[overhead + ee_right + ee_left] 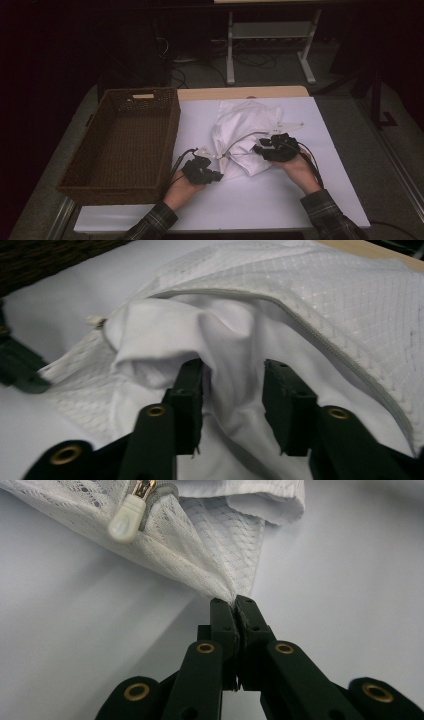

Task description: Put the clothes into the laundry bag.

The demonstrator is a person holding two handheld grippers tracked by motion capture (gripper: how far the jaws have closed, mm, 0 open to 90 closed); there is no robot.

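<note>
Partly hidden, white cloth point(165, 335) fills mesh bag point(245, 125), folds unclear.

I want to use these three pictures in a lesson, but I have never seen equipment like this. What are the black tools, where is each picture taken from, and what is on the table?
A person at a table holds a hand-operated two-jaw gripper in each hand; there is no robot arm. The high view looks down from above. The other two come from cameras riding on each gripper, looking along its black jaws.

On the white table lie a brown wicker basket and a white mesh zip bag with white cloth inside.

The left gripper is shut on a corner of the mesh bag, near its zipper pull. The right gripper is open, jaws either side of a fold of cloth at the bag's opening.
</note>
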